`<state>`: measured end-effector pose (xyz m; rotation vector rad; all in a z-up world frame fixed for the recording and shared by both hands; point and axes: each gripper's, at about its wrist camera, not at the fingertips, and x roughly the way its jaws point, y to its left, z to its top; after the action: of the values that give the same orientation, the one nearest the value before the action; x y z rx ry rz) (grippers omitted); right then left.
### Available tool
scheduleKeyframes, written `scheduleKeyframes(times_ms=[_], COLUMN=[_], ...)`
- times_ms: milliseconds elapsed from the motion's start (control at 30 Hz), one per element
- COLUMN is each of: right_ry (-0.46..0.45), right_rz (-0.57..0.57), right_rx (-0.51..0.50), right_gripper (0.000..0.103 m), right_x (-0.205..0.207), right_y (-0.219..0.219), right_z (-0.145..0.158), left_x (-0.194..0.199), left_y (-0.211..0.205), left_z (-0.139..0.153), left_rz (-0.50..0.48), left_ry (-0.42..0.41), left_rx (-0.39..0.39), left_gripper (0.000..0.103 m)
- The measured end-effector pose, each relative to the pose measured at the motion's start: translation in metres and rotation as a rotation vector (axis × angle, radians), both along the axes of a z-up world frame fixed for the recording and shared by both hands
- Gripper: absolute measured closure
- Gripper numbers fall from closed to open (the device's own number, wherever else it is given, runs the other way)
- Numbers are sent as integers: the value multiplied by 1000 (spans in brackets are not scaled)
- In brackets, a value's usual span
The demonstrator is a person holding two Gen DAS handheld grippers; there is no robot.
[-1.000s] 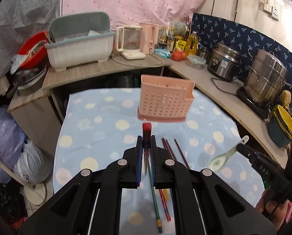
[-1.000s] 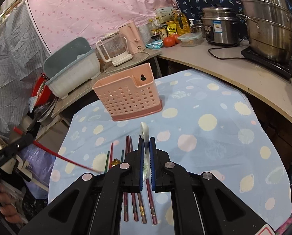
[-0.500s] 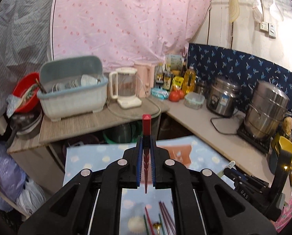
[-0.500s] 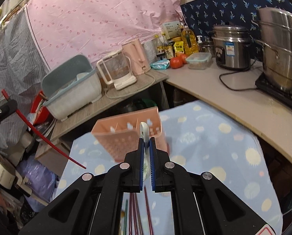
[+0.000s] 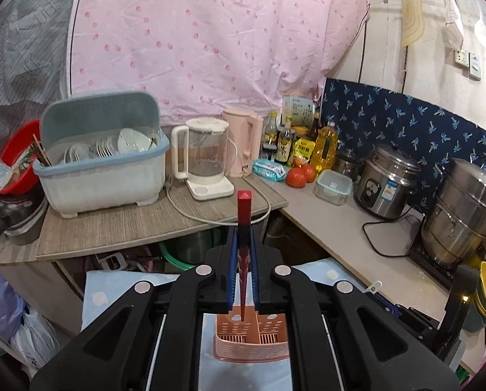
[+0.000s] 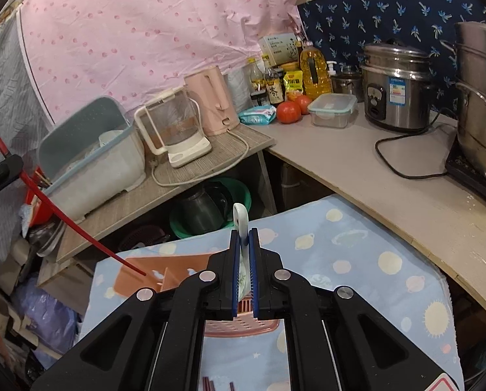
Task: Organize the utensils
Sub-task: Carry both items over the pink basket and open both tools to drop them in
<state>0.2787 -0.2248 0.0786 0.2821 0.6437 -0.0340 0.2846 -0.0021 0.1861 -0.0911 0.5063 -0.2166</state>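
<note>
My left gripper (image 5: pixel 243 238) is shut on a red chopstick (image 5: pixel 243 215), held steeply with its thin tip pointing down into the pink perforated utensil holder (image 5: pixel 252 342) on the blue dotted tablecloth (image 6: pixel 357 260). In the right wrist view the same chopstick (image 6: pixel 66 221) slants down to the holder (image 6: pixel 151 277), its tip at the left compartment. My right gripper (image 6: pixel 243 238) is shut on a white ceramic spoon (image 6: pixel 241 220), handle up, just above the holder's near side. More chopsticks (image 6: pixel 210 384) lie on the cloth below.
A wooden shelf behind the table carries a dish rack (image 5: pixel 102 163), a glass kettle (image 5: pixel 203 159) and a pink kettle (image 5: pixel 246 143). The counter at right holds bottles, tomatoes (image 5: pixel 301 174), a rice cooker (image 5: pixel 386 185) and a steel pot (image 5: pixel 464 211).
Both grippers have risen and tilted up, then closed in over the holder. The chopstick tip has come down to the holder's left compartment, and the spoon now hangs over its near side.
</note>
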Motion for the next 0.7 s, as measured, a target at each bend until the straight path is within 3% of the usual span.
scheduleKeyframes(times_ms=[200, 433, 500, 533, 700], right_ry=[50, 73, 62, 57, 47], right_rz=[5, 11, 7, 6, 1], right_rx=[-15, -43, -63, -64, -43], right_gripper=[97, 94, 83, 79, 75], right_x=[19, 27, 24, 22, -3], right_y=[4, 11, 13, 13, 10], right_z=[-27, -44, -43, -42, -37], left_x=[20, 27, 26, 25, 11], left_y=[-1, 3, 5, 8, 20], left_z=[-32, -50, -52, -53, -56], left_rz=[1, 11, 25, 32, 40], left_ry=[52, 77, 84, 85, 101], left_rx=[4, 3, 4, 1, -11], left_gripper=[96, 95, 72, 66, 63])
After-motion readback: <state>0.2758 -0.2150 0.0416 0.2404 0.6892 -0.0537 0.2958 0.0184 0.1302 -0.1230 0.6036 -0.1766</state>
